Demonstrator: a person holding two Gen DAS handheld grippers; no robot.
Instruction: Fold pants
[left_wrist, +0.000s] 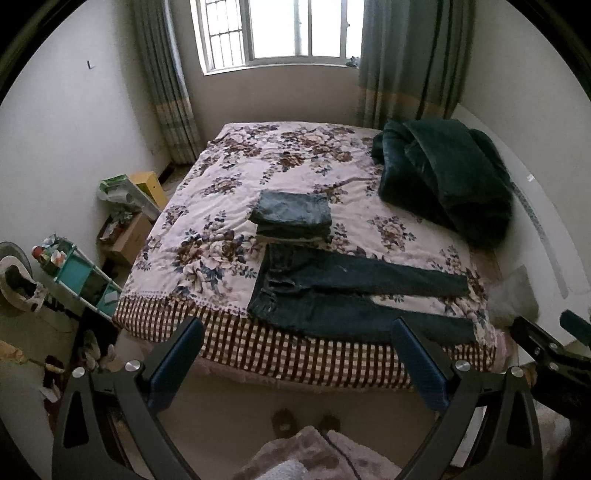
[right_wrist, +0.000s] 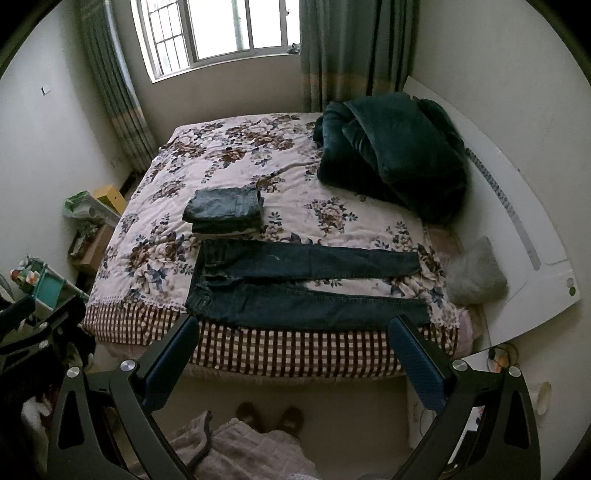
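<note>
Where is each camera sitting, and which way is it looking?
Left wrist camera: sits on the left tongs, held above the floor at the bed's near edge, looking over it toward the window; its own open fingers, the other tongs at the right edge and slippered feet show.
Right wrist camera: sits on the right tongs, facing the same way from further right; its open fingers, the left tongs at the left edge and the feet show.
Both share: the spread jeans, the folded pile, the green blanket.
</note>
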